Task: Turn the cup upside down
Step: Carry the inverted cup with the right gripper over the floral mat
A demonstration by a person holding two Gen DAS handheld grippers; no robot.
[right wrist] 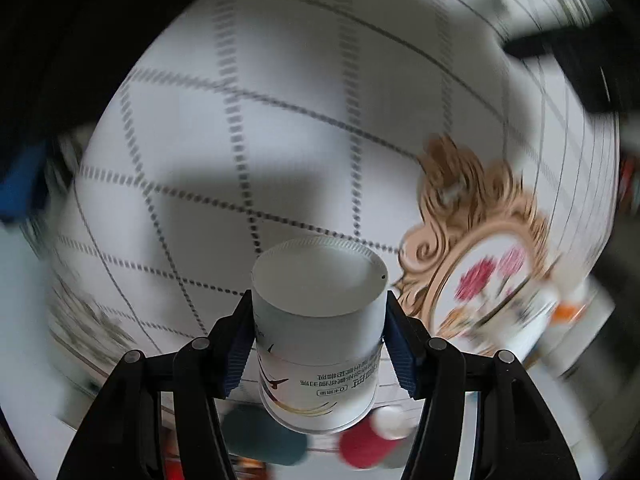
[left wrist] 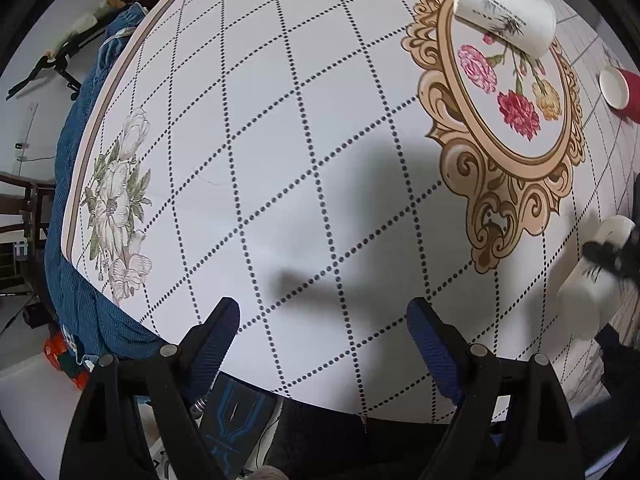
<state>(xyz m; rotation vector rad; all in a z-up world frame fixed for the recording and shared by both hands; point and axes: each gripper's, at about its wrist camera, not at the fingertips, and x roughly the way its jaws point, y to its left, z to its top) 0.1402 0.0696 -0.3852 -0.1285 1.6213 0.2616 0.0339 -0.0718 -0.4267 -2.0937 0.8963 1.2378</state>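
White cup (right wrist: pixel 318 332), light, slick, thin-walled; my right hand-held gripper (right wrist: pixel 318 334) pinches mid-body above tabletop (right wrist: pixel 280 140). I'd squeeze gently. Left hand-held gripper (left wrist: pixel 323 342) wide, empty.

Looking smooth, matt, paper-like: white cup (right wrist: pixel 320 320); gleaming glossy under the light: printed tablecloth (left wrist: pixel 280 160); showing ribbed blue rubbery pads (left wrist: pixel 218 344); hanging knitted blue cloth (left wrist: pixel 80 280)

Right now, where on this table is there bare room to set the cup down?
The widest bare patch is the dotted-grid cloth between the white flower print and the gold floral medallion, ahead of the open left gripper. It is crowded around the medallion: a white mug lies on it, a red cup beyond.
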